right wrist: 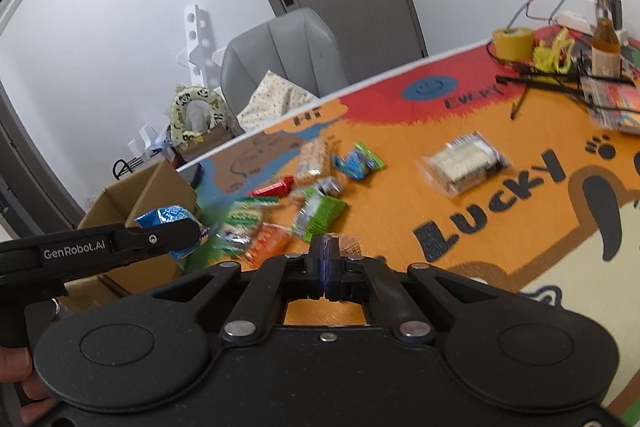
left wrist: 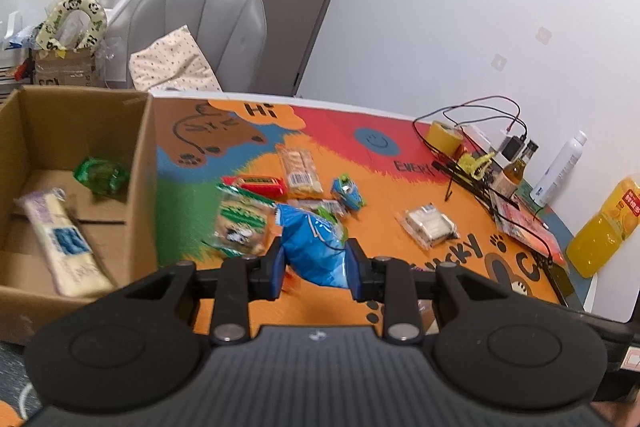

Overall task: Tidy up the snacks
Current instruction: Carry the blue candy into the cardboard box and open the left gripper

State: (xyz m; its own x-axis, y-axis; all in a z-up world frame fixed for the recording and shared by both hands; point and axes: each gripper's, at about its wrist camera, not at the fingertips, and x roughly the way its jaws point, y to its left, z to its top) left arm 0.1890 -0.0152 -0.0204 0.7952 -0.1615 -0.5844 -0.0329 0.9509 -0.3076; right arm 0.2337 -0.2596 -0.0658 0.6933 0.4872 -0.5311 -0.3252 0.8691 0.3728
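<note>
Left wrist view first. My left gripper (left wrist: 316, 269) is clamped on the blue snack bag (left wrist: 314, 247), its blue pads pressing the crinkled foil from either side; the bag juts forward from the jaws, seemingly off the mat. I read this as the carry step: the cardboard box (left wrist: 140, 187) stands at the table's left edge, with a long pale packet (left wrist: 64, 239) and a green wrapped sweet (left wrist: 102, 175) already lying inside, so the bag most likely goes there next. The tool is pitched downward over the colourful table mat (left wrist: 380, 219), with the box off to its left. The rest of the snacks sit loose on the mat beyond: a green-striped packet (left wrist: 240, 223), a red bar (left wrist: 256, 185), a cracker sleeve (left wrist: 300, 171), and a clear-wrapped biscuit pack (left wrist: 428, 227) well apart to the right.

Right wrist view. My right gripper (right wrist: 326, 263) is fully closed, the pads meeting face to face. A scrap of patterned wrapper shows just past the tips, but I can't tell whether it is pinched or merely lies behind (blur doesn't help). This tool also tilts down toward the mat, near the pile's front edge, where an orange packet (right wrist: 268, 243) and a green packet (right wrist: 320, 215) lie closest. The left tool reaches in from the left side of this frame with the blue bag at its tip, in front of the box. A bit of the person's hand (right wrist: 16, 371) shows at the lower left.
</note>
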